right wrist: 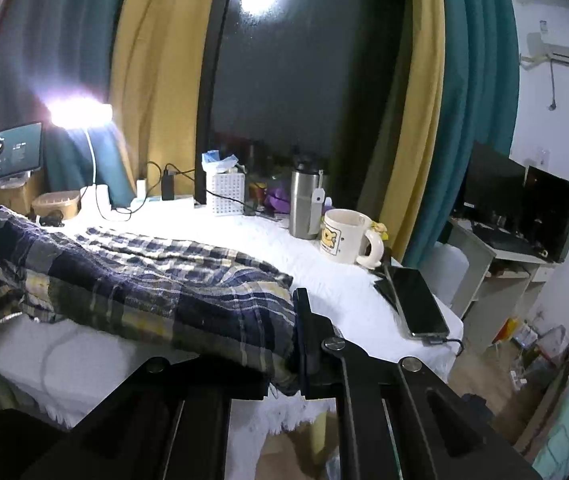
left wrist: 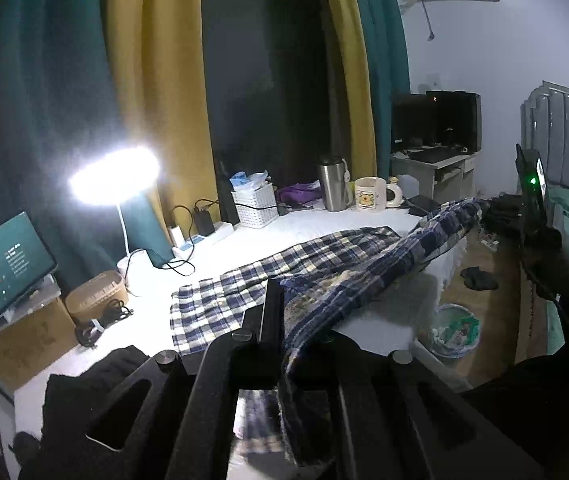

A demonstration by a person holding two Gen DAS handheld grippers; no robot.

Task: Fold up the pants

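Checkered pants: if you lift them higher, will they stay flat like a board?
Probably not. The checkered pants already sag between the left tongs and the right tongs, so they look floppy. The part on the white table would likely drag along and bunch up.

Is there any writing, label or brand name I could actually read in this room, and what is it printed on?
Nothing here reads clearly enough to quote.
Tablet screen: lines of pale text, too small and blurred to read.
Mug: a cartoon picture, with no letters that can be made out.
Steel tumbler: a hanging tag, no print legible.
Plaid pants: no label visible.
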